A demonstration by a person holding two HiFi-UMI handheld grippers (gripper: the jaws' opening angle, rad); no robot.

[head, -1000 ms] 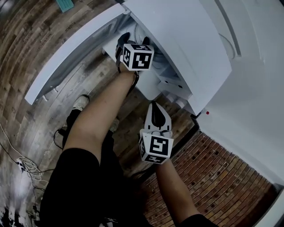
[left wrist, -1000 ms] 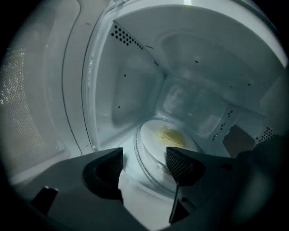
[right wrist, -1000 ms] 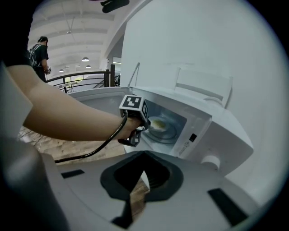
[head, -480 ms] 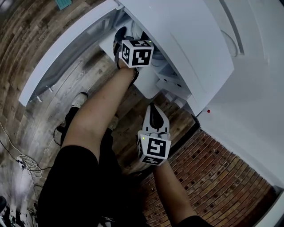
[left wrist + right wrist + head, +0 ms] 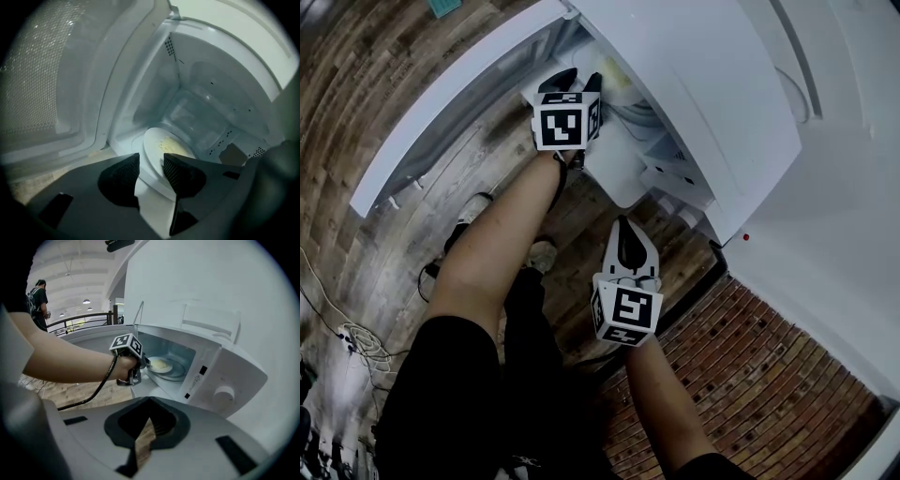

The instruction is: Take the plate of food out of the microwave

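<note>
The white plate of yellowish food [image 5: 161,145] lies on the glass turntable inside the open white microwave [image 5: 211,366]. My left gripper [image 5: 151,164] reaches into the cavity; its jaws have just been closing and now pinch the plate's near rim between them. In the head view the left gripper [image 5: 579,80] is at the microwave's mouth, with the plate [image 5: 619,80] just beyond it. From the right gripper view, the left gripper [image 5: 140,363] is touching the plate [image 5: 161,364]. My right gripper [image 5: 625,225] hangs shut and empty below the microwave, over the floor.
The microwave door [image 5: 450,103] stands swung out to the left. Below are a wood-plank floor, a brick-patterned patch [image 5: 750,375], cables [image 5: 356,347] and the person's shoes [image 5: 472,214]. A person [image 5: 37,296] stands far off by a railing.
My left gripper has shifted a little left at the microwave's mouth and rolled, its marker cube now facing the camera squarely. The right gripper has stayed put.
</note>
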